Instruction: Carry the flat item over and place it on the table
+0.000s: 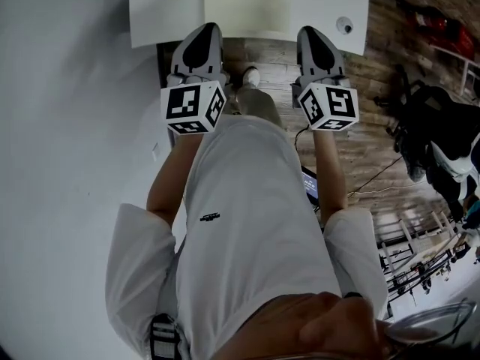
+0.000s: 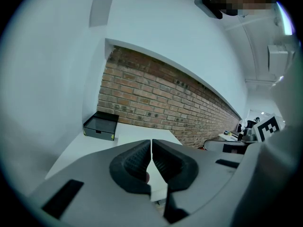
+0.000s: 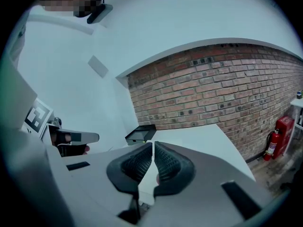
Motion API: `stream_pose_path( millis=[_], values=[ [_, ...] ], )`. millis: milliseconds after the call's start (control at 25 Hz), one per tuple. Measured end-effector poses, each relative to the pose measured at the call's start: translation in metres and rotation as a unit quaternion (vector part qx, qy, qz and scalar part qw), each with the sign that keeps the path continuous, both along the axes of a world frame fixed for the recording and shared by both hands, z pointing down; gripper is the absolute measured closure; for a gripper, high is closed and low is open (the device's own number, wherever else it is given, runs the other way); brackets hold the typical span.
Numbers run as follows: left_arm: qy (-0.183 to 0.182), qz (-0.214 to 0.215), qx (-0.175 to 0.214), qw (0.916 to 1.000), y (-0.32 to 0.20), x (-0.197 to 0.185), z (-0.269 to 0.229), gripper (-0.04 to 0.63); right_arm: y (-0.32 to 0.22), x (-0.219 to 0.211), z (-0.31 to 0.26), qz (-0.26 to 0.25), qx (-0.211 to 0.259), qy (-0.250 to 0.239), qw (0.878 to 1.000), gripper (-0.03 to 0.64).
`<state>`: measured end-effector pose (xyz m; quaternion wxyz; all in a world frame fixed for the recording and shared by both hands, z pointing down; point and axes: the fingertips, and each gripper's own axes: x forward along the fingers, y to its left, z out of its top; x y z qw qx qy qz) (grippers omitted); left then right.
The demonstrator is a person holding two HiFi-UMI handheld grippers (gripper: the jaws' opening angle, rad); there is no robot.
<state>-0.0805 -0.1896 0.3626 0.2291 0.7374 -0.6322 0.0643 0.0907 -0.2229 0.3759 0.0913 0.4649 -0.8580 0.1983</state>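
Closest thing to the head camera is the person's white T-shirt [image 1: 247, 223], filling most of the lower half, with both bare forearms reaching forward from it. At the end of each arm there's a gripper with its marker cube facing up: left gripper [image 1: 204, 32] and right gripper [image 1: 313, 34], side by side and pointing the same way, tips right at the near edge of a white bench [image 1: 161, 13]. Below them you can see a shoe [image 1: 251, 76] on the wooden floor [image 1: 360, 148]. The flat panel [image 1: 247, 6] (a slightly creamier white than the bench, so easy to miss) looks to be lying flat on the bench top, its near edge about flush with the bench edge, sitting between the two gripper tips. In the left gripper view its left edge runs just left of the fingers and the panel [image 2: 134, 135] stretches ahead of them. Fingers on the left gripper [image 2: 151, 160] are pressed together, pad against pad with only a hairline seam, and it's the same on the right gripper [image 3: 153, 162]. Whether either pair nips the panel's edge lower down, I can't tell. At the far left corner of the bench is a black tray [image 2: 101, 125], close to a brick wall [image 2: 165, 103] that runs behind the bench. The right gripper view also catches a red fire extinguisher [image 3: 279, 134] against that wall, down by the floor.
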Motion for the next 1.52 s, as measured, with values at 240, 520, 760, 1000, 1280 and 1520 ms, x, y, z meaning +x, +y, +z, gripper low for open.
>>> stream_pose_path(
  millis=[240, 520, 760, 1000, 1280, 1520],
  values=[
    [-0.004, 0.014, 0.006, 0.9999, 0.024, 0.019, -0.036, 0.569, 0.029, 0.005, -0.037, -0.016, 0.016, 0.0, 1.0, 0.575],
    [-0.01, 0.041, 0.014, 0.999, 0.058, 0.043, -0.072, 0.569, 0.066, 0.009, -0.067, -0.036, 0.033, 0.0, 0.999, 0.575],
    [-0.01, 0.069, 0.024, 0.9973, 0.096, 0.06, -0.073, 0.569, 0.101, 0.008, -0.075, -0.053, 0.046, 0.002, 0.998, 0.575],
    [-0.011, 0.077, 0.023, 0.9967, 0.122, 0.068, -0.084, 0.569, 0.126, 0.009, -0.097, -0.063, 0.059, 0.002, 0.996, 0.575],
    [-0.01, 0.088, 0.029, 0.9957, 0.132, 0.086, -0.083, 0.569, 0.141, 0.022, -0.099, -0.063, 0.066, 0.004, 0.996, 0.575],
    [-0.01, 0.089, 0.031, 0.9955, 0.142, 0.094, -0.087, 0.569, 0.154, 0.037, -0.098, -0.052, 0.06, 0.004, 0.997, 0.575]
  ],
)
